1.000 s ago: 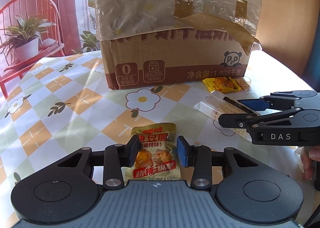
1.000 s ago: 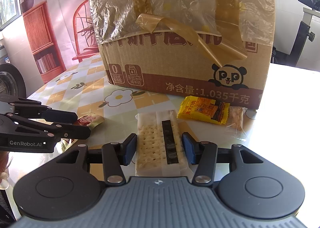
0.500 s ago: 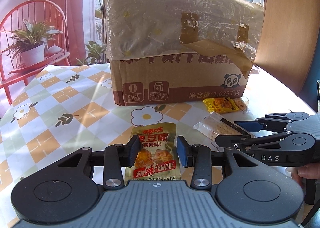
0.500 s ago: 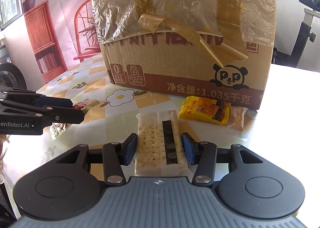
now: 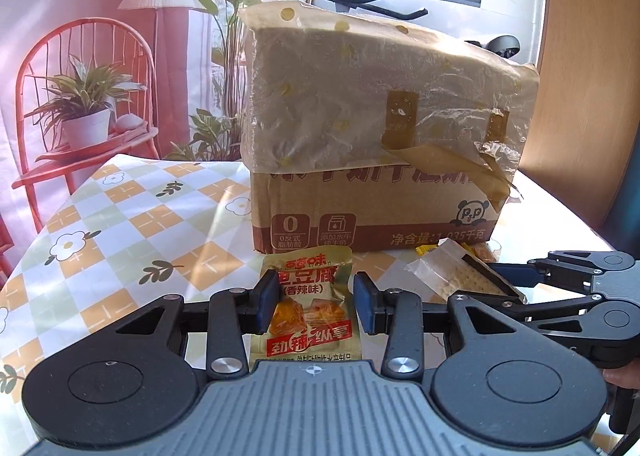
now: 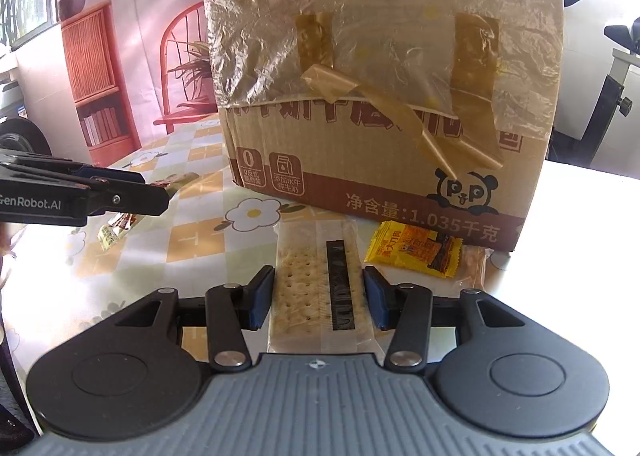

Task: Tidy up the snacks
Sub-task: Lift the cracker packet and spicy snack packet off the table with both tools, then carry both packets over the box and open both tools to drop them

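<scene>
Gold tofu packet (image 5: pixel 310 308), clenched in the left tool (image 5: pixel 316 306), has risen off the surface (image 5: pixel 120 224) toward the cardboard box (image 5: pixel 376 192); the right tool (image 6: pixel 318 298) grasps the cracker pack (image 6: pixel 316 288), seemingly ready for boxing.

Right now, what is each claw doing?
Left claw: shut on the spicy tofu packet.
Right claw: shut on the cracker packet.
</scene>
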